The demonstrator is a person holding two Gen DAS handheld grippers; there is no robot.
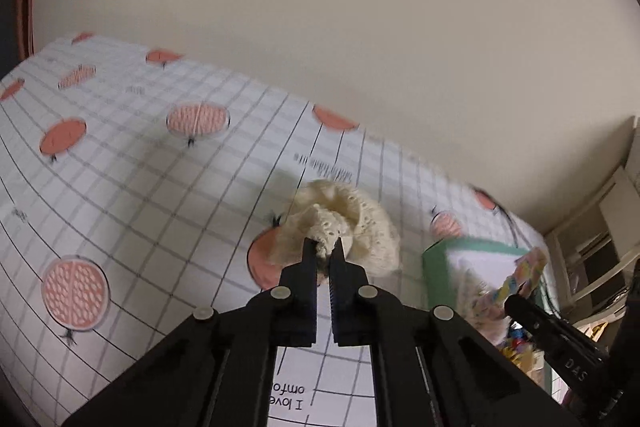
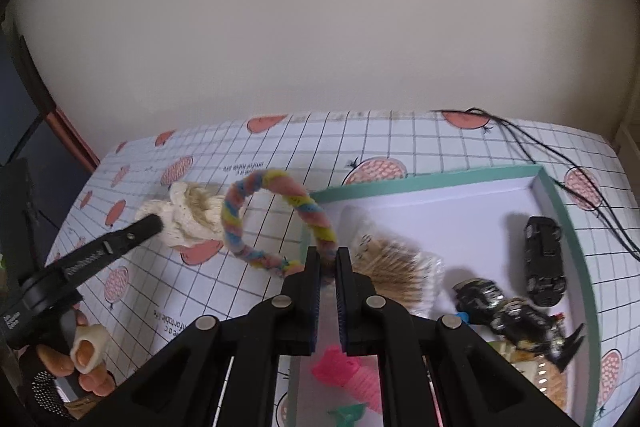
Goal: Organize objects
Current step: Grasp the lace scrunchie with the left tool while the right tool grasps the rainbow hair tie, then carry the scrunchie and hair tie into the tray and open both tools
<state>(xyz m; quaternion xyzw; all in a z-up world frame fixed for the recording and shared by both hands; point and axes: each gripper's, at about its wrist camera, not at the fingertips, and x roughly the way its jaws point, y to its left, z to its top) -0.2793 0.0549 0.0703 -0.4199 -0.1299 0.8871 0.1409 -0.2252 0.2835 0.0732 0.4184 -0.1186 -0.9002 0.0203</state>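
Left wrist: left tool [image 1: 323, 245] clenched on a cream lace scrunchie [image 1: 344, 223], frame centre, lifted off the patterned bench [image 1: 132, 187], likely for carrying to the box [image 1: 436, 267] at right. Motion blur smears the box's contents.

Right wrist: right tool [image 2: 329, 259] grips a multicoloured braided loop [image 2: 276, 223] beside the box's rim [image 2: 400, 185]. Bottom items cut off.

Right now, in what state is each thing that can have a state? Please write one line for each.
Left tongs: shut on the cream lace scrunchie.
Cream lace scrunchie: gripped, above the tablecloth.
Right tongs: shut on the multicoloured braided ring.
Multicoloured braided ring: held at one edge, beside the box.
Green-rimmed box: open, things inside.
Black toy car: lying in the box.
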